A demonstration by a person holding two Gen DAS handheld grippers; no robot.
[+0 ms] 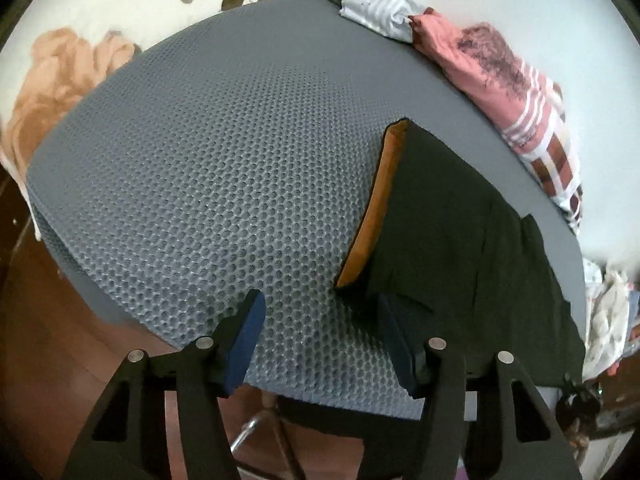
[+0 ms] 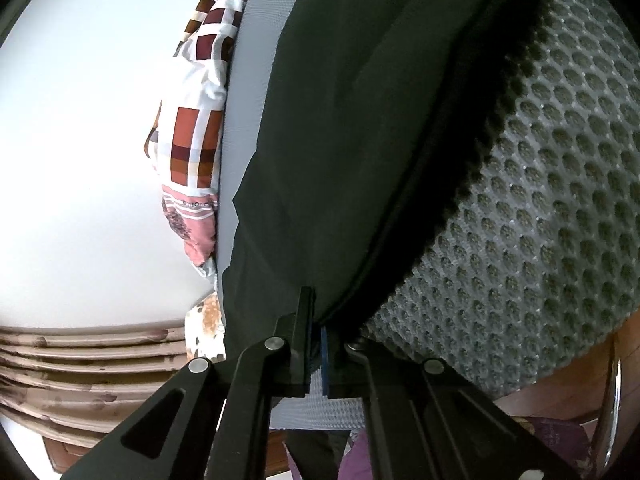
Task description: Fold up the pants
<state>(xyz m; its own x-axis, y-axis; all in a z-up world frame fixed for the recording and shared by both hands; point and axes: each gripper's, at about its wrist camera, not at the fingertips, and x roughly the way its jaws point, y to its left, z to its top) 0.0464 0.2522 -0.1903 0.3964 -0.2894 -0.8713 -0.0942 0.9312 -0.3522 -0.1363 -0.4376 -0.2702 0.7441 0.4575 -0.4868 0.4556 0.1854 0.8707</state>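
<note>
Black pants (image 1: 460,220) lie on a grey honeycomb-mesh cushion (image 1: 200,160), at its right side. An orange band (image 1: 376,208) runs along their left edge. My left gripper (image 1: 320,304) hovers over the cushion's near edge with its jaws apart and only mesh between the blue pads. Its right finger (image 1: 394,340) stands just beside the near corner of the pants. In the right wrist view the black pants (image 2: 360,120) stretch away over the cushion (image 2: 540,220). My right gripper (image 2: 316,336) is shut on their near edge.
A pile of pink, striped and checked clothes (image 1: 500,76) lies along the cushion's far right edge; the checked cloth (image 2: 192,148) is left of the pants in the right wrist view. Floral fabric (image 1: 60,80) lies beyond the cushion. Wooden floor (image 1: 40,340) and a chrome frame (image 2: 612,408) show below.
</note>
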